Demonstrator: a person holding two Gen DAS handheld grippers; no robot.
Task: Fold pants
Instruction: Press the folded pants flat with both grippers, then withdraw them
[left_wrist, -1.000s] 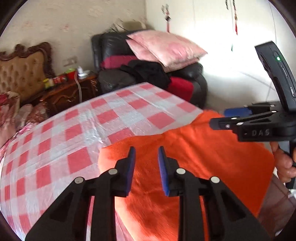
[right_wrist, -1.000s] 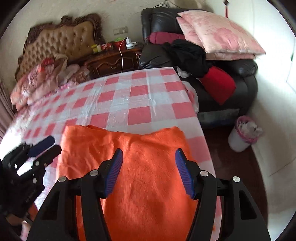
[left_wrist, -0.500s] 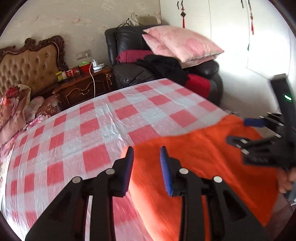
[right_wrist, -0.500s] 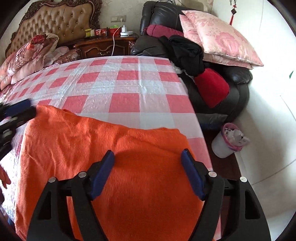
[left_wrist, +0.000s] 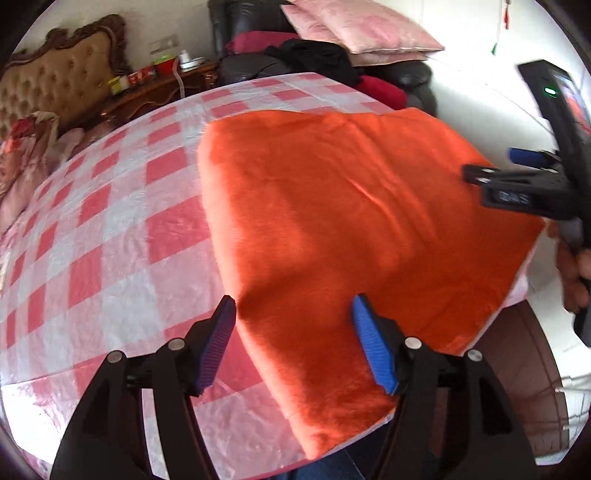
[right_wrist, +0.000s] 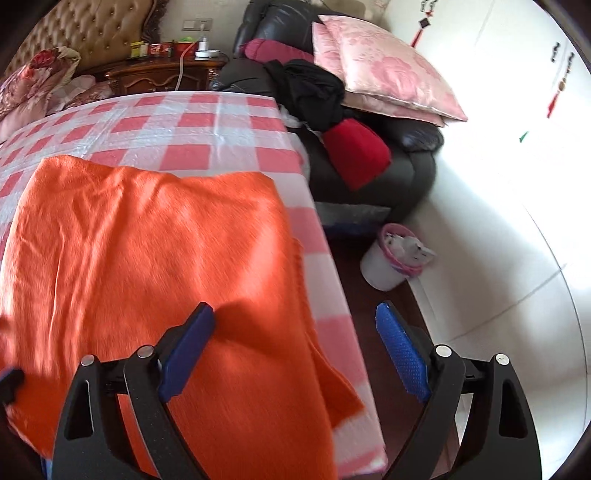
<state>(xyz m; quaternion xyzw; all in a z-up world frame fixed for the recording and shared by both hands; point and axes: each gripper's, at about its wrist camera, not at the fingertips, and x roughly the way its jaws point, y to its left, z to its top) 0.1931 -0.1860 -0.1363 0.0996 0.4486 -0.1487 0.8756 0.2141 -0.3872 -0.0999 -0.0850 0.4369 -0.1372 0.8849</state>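
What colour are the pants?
Bright orange pants, clearest in the left wrist view.

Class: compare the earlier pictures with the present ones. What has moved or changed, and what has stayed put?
Both grippers have come down nearer the orange pants. The left gripper and right gripper have just been opening their jaws; neither grips the cloth. The pants still lie flat on the checked tablecloth.

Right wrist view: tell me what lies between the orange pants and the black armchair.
Bare checked tablecloth separates the orange pants from the black armchair; nothing else sits there. The right wrist view shows it.
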